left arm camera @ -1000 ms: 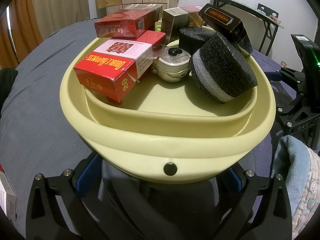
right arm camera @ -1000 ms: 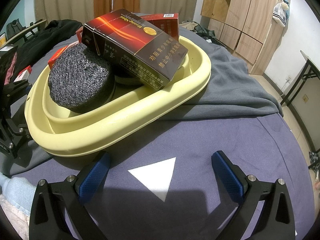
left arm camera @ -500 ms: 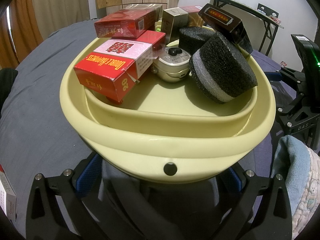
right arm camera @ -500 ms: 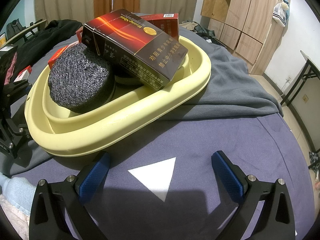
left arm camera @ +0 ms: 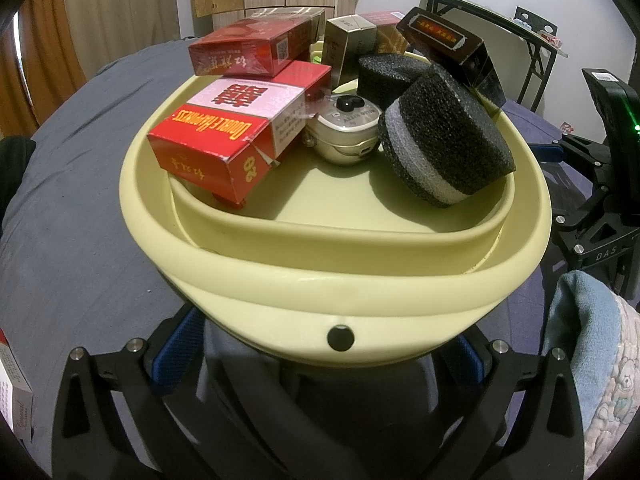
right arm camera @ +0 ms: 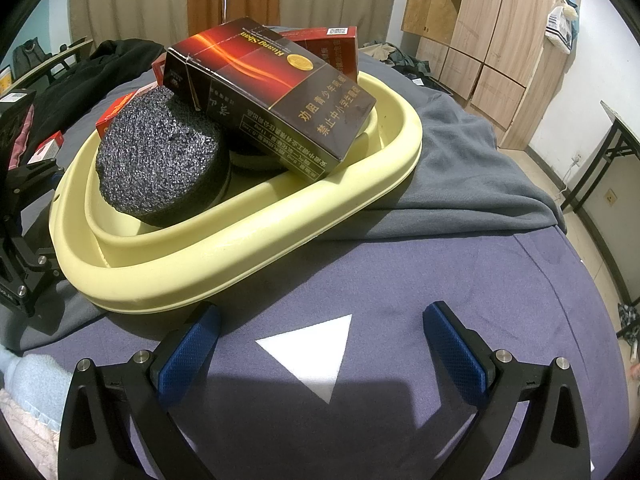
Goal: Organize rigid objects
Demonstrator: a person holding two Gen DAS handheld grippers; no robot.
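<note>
right wrist: right tool point(right arm camera: 320, 336) (spread) beside basin point(right arm camera: 256, 236).

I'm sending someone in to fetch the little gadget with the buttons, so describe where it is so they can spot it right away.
Look in the pale yellow basin on the grey bedcover. The small cream device sits at its middle, between the red and pink carton and the black foam cylinder. It is the only rounded, glossy item there, with a dark button on top.
</note>
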